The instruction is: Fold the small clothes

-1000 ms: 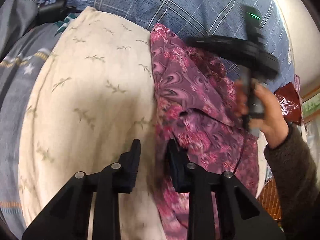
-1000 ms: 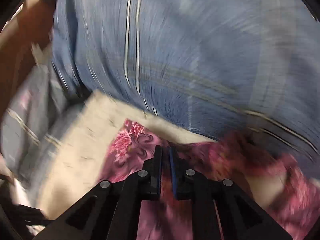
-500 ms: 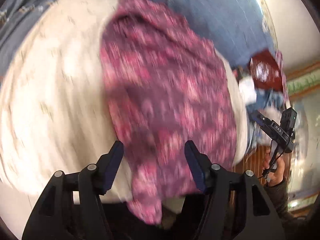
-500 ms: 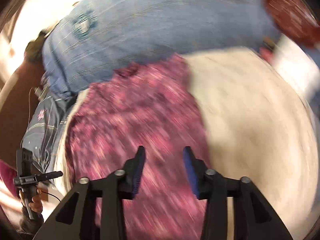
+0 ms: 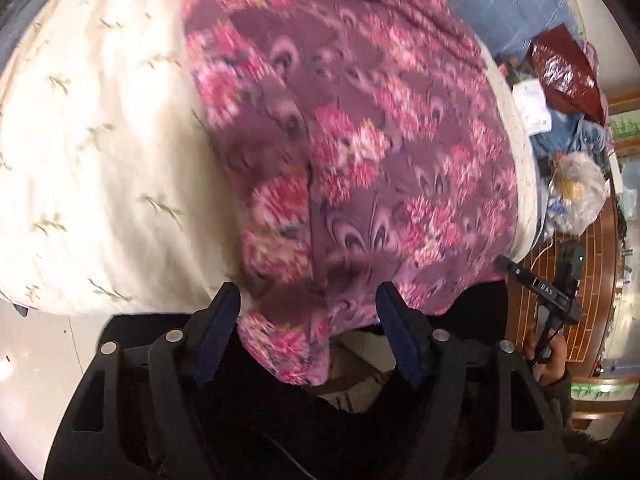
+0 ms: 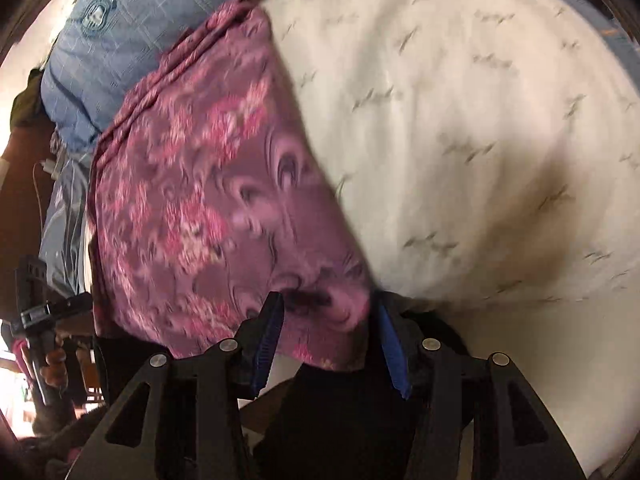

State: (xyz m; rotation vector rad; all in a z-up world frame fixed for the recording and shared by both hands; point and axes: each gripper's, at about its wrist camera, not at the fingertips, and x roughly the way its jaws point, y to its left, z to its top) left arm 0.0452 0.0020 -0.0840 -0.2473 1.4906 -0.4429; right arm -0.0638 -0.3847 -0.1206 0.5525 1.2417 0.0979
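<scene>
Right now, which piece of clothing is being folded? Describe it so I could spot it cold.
Find the cream sheet with small leaf sprigs covering the bed. The garment lies flat across it, its near end hanging over the bed's edge. It is purple with pink flowers and swirls, unlike the plain blue checked quilt behind it.

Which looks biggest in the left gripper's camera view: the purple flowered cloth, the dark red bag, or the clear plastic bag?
1. Purple flowered cloth, by far.
2. Dark red bag and clear plastic bag look about alike. Both sit far off at the curved edge, so I won't rank them.
</scene>
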